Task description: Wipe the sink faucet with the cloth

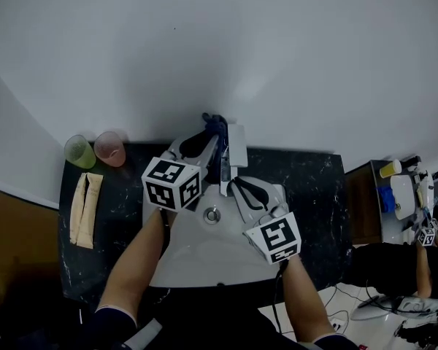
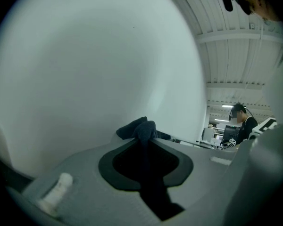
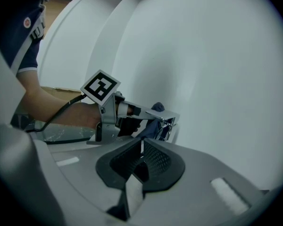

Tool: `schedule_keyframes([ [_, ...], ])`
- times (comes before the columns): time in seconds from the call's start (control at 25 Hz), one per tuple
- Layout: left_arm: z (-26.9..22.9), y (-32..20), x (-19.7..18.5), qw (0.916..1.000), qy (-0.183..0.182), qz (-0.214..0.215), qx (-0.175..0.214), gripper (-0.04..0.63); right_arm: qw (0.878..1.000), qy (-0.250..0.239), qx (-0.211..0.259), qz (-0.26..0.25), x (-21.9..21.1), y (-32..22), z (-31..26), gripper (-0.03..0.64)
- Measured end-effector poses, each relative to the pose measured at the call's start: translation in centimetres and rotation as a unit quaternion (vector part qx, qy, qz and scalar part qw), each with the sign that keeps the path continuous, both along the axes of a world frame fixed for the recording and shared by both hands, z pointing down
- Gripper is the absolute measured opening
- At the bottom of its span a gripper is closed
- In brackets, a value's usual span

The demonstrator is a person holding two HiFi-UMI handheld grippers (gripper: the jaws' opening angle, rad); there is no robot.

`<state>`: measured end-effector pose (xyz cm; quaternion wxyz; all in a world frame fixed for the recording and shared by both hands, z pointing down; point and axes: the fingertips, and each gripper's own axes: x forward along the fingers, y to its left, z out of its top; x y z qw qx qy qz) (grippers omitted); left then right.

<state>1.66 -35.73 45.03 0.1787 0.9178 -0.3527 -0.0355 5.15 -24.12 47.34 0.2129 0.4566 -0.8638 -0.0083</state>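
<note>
A dark blue cloth [image 1: 216, 125] is held tight in the left tool [image 1: 206, 138]. Its jaws are closed on the cloth, and a bunch of it sticks out past the tips. In the head view, the cloth is pressed against the back end of the faucet [image 1: 236, 148], at about 10 o'clock from it. The faucet is set at the 12 o'clock edge of the white sink [image 1: 197, 254].

The right tool [image 1: 237, 187] is held over the sink at about 5 o'clock from the faucet, just beside its spout. Its jaws are closed together.

The sink is set into a dark table [image 1: 306, 188]. A green cup [image 1: 79, 152] and a pink cup [image 1: 110, 148] are stood side by side at the table's 10 o'clock corner. A folded tan towel [image 1: 85, 210] is laid flat at 9 o'clock from the sink.
</note>
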Motion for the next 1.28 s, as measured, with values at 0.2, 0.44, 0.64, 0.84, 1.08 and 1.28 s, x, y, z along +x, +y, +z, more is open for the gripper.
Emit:
schedule_keyframes([
  [0.2, 2.7, -0.3, 0.1, 0.9974, -0.067, -0.002, -0.027, 0.058, 1.0, -0.001, -0.002, 0.001, 0.1, -0.2, 0.0, 0.018],
  [0.44, 6.9, 0.2, 0.4, 0.987, -0.139, 0.012, -0.081, 0.058, 1.0, 0.001, -0.006, 0.003, 0.2, -0.1, 0.2, 0.018],
  [0.64, 8.9, 0.3, 0.6, 0.9756, -0.19, 0.018, -0.108, 0.058, 1.0, 0.004, -0.009, 0.005, 0.4, -0.2, 0.3, 0.018],
  [0.84, 10.9, 1.1, 0.6, 0.9622, -0.234, 0.031, -0.136, 0.058, 1.0, 0.008, -0.013, 0.011, 0.7, -0.3, 0.5, 0.018],
  [1.08, 11.1, 2.2, 0.6, 0.9623, -0.221, 0.047, -0.151, 0.058, 1.0, 0.011, -0.015, 0.013, 0.7, -0.3, 0.5, 0.011],
  [1.28, 9.3, 3.5, 0.3, 0.9713, -0.192, 0.048, -0.131, 0.058, 1.0, 0.01, -0.02, 0.015, 0.7, -0.1, 0.6, 0.009],
])
